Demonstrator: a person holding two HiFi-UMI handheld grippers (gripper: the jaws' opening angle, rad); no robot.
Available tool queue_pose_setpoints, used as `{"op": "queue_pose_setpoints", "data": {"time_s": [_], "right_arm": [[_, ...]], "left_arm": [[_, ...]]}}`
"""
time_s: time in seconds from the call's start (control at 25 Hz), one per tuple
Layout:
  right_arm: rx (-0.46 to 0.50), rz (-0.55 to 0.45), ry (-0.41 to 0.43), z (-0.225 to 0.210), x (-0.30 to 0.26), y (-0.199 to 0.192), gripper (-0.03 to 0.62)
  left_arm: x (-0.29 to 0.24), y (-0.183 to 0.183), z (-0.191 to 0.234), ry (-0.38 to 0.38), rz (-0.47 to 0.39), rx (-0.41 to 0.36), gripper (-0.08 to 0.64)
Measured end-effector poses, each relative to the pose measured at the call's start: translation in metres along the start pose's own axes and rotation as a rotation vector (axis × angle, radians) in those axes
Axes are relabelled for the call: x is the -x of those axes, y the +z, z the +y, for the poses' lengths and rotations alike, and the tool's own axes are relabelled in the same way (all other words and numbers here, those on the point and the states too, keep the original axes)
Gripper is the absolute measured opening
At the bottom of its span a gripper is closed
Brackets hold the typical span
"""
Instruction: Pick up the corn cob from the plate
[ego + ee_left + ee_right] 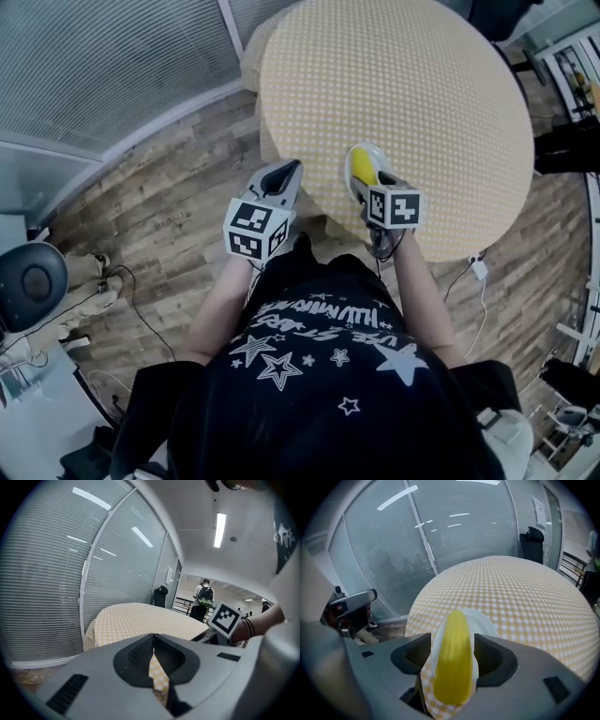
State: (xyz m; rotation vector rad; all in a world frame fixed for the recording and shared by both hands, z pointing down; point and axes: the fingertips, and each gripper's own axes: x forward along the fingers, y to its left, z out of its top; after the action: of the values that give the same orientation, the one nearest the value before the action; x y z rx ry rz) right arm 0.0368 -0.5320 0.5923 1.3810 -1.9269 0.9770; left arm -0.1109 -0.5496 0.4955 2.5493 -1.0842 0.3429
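Grey plastic jaws of the right gripper (451,657) stand wide apart on either side of the corn cob (454,634), not pressing on it. The yellow cob lies on a white plate (486,622), its length running between the jaws. The plate sits near the edge of a round table (525,597) covered in a yellow checked cloth. The left gripper (153,648) has its jaws together with nothing in them and hangs just off the table's edge, over the wooden floor (178,206), beside the right one.
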Motion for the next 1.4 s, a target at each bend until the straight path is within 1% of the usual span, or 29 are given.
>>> {"op": "queue_pose_setpoints", "data": {"time_s": [0.16, 0.32, 0.44, 0.52, 0.64, 0.76, 0.88, 0.96, 1.04, 1.08, 1.16, 1.28, 1.4], "right_arm": [[0.031, 0.088, -0.044, -0.013, -0.012, -0.008, 0.267], [0.038, 0.125, -0.055, -0.013, -0.025, -0.011, 0.265], [0.075, 0.158, -0.056, -0.009, -0.029, -0.012, 0.265], [0.092, 0.168, -0.043, -0.008, -0.03, -0.011, 0.264], [0.066, 0.155, -0.001, -0.01, -0.032, -0.01, 0.264], [0.062, 0.142, 0.011, -0.012, -0.031, -0.011, 0.264], [0.073, 0.102, 0.012, -0.012, -0.03, -0.01, 0.262], [0.118, 0.047, 0.012, -0.012, -0.029, -0.007, 0.261], [0.148, 0.019, 0.008, -0.014, -0.027, -0.006, 0.261], [0.144, 0.01, 0.009, -0.015, -0.025, -0.006, 0.261], [0.102, -0.022, 0.026, -0.017, -0.019, -0.001, 0.259], [0.041, -0.105, 0.082, -0.013, -0.002, 0.011, 0.259], [0.036, -0.199, 0.142, -0.003, 0.021, 0.022, 0.259]], "left_arm": [[-0.001, -0.005, 0.002, -0.008, 0.012, 0.008, 0.009], [-0.005, -0.009, 0.008, -0.013, 0.021, 0.005, 0.009], [-0.006, -0.007, 0.01, -0.02, 0.025, 0.003, 0.009], [-0.008, -0.005, 0.009, -0.024, 0.026, -0.005, 0.009], [-0.014, -0.003, 0.008, -0.029, 0.026, -0.01, 0.009], [-0.019, -0.007, 0.003, -0.037, 0.037, -0.002, 0.009], [-0.018, -0.01, -0.004, -0.043, 0.046, -0.007, 0.009], [-0.016, -0.008, -0.008, -0.05, 0.047, -0.02, 0.009], [-0.014, -0.007, -0.011, -0.055, 0.046, -0.031, 0.009], [-0.012, -0.006, -0.011, -0.054, 0.044, -0.033, 0.009], [-0.009, -0.003, -0.011, -0.045, 0.037, -0.031, 0.009], [-0.004, 0.0, -0.013, -0.028, 0.028, -0.027, 0.009], [0.003, 0.001, -0.022, -0.018, 0.021, -0.03, 0.009]]}}
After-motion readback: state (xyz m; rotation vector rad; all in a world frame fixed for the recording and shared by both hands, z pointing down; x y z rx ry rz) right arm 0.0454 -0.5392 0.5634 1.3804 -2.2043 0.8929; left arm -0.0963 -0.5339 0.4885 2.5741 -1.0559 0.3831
